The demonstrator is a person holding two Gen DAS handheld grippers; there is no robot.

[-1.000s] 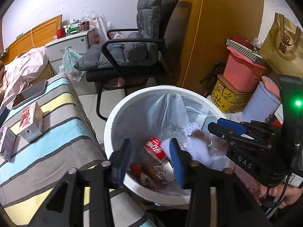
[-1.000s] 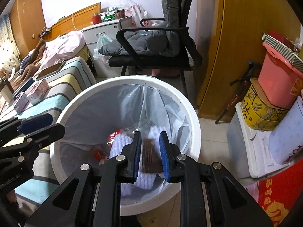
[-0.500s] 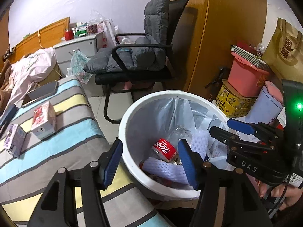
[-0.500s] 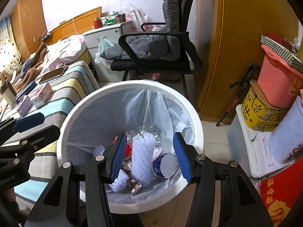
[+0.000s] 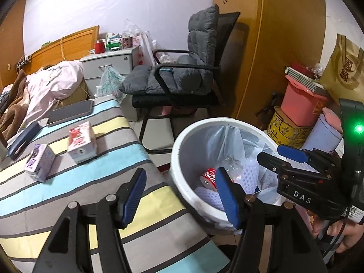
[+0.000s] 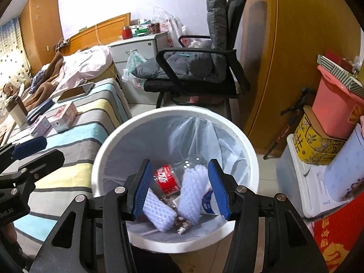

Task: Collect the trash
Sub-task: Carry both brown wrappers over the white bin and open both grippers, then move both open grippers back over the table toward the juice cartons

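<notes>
A white trash bin [image 6: 175,122] with a pale blue liner stands on the floor beside the striped table; it also shows in the left wrist view [image 5: 182,141]. Inside lie a red cola bottle [image 6: 167,178], white foam nets [image 6: 192,193] and wrappers. My right gripper [image 6: 180,187] is open and empty above the bin. My left gripper [image 5: 182,195] is open and empty over the table's edge, left of the bin. On the striped cloth [image 5: 75,177] stand a red-and-white carton [image 5: 80,142] and a purple carton [image 5: 39,161].
A phone [image 5: 71,112] and a dark case [image 5: 22,138] lie farther back on the cloth. A black chair with grey cushions [image 5: 182,77] stands behind the bin. Stacked boxes and a pink tub [image 5: 302,104] crowd the right. A bed and drawer unit are at the back left.
The right gripper opened and dropped a white foam net into the bin. The left gripper opened wider and drew back to the left, over the table. Both rose away from the bin.
</notes>
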